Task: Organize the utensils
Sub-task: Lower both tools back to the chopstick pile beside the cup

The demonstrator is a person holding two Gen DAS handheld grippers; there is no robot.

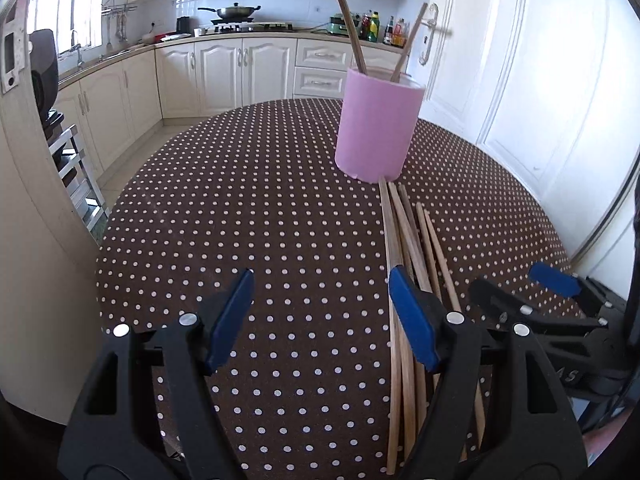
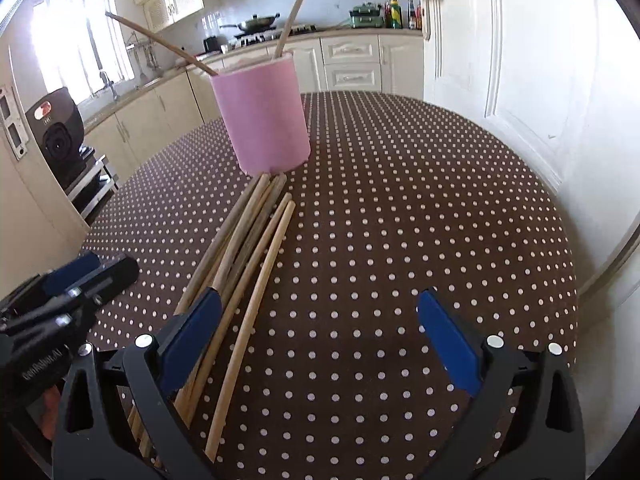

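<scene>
A pink cylindrical holder (image 1: 376, 128) (image 2: 264, 116) stands upright on the dotted table with two wooden chopsticks (image 1: 352, 28) (image 2: 160, 42) leaning inside it. Several loose wooden chopsticks (image 1: 404, 240) (image 2: 256, 236) lie in a bundle on the cloth, their far ends touching the holder's base. My left gripper (image 1: 320, 316) is open and empty, its right finger above the bundle. My right gripper (image 2: 320, 336) is open and empty, its left finger above the bundle. Each gripper shows at the other view's edge (image 1: 560, 300) (image 2: 68, 288).
The round table has a brown cloth with white dots (image 1: 240, 208) (image 2: 420, 200). White doors (image 1: 540, 100) stand close on the right. Kitchen cabinets and a counter with a wok (image 1: 234, 11) run behind. A black appliance on a rack (image 2: 60, 136) stands at the left.
</scene>
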